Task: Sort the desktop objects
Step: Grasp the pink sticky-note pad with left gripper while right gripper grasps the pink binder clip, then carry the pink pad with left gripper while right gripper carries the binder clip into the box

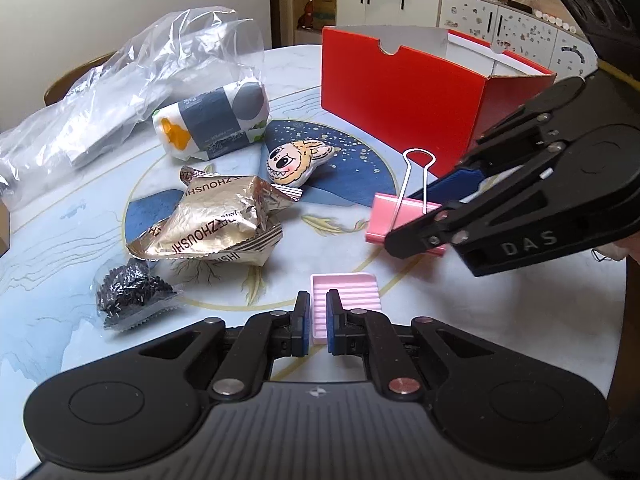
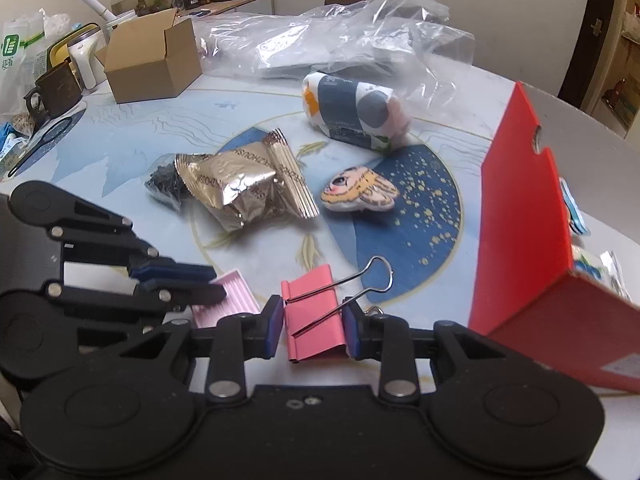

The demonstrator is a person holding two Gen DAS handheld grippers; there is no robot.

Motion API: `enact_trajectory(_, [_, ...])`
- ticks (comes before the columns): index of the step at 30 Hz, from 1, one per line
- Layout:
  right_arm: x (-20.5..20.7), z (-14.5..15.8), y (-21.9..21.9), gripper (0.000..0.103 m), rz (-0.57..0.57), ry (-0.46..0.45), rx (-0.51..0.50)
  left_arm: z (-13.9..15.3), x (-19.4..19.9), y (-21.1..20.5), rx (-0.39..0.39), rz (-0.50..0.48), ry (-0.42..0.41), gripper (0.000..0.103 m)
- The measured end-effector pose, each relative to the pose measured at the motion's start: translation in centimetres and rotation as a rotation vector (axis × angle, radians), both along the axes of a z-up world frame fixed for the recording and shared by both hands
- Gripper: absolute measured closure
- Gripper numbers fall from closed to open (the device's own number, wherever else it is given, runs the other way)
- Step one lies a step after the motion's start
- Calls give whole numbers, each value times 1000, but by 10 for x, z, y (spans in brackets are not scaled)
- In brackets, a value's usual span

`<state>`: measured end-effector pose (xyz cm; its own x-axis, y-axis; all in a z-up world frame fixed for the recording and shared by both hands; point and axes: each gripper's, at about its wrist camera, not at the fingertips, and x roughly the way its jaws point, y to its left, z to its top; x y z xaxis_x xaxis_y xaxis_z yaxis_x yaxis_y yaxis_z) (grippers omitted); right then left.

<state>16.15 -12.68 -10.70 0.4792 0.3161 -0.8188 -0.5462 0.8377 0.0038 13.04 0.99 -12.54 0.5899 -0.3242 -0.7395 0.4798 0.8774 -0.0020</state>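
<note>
Gripping pink binder clip (image 2: 314,312) on worktop, right gripper (image 2: 314,330) snug round it; left gripper (image 1: 318,322) narrow, astride pink tray (image 1: 346,302). Next, prob.: lift clip into red box (image 1: 404,96).

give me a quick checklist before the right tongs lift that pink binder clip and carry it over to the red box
1. Right tongs closed on the pink binder clip, pads against both sides: ok.
2. Clip off the table: cannot tell.
3. Red box open on top: ok.
4. Room inside the box: cannot tell, the floor is hidden.
5. Left tongs out of the path: ok, they sit low at the pink ridged tray, away from the box.
6. Clip's wire handle free of snags: ok.
</note>
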Motion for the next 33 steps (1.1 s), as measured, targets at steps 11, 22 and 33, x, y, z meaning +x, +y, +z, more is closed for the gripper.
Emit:
enact_trajectory(11, [-14,2,-20,72,-29,22,6,3,-6,-13,11,-59,-16,24])
enact_trajectory(22, [-22,3,-34,72,-66,33,7,-7,10,-35,47,-75,18,40])
enact_trajectory(33, [-24,9,-42,72,-79,22,14,-4,9,-37,38,-54,9,63])
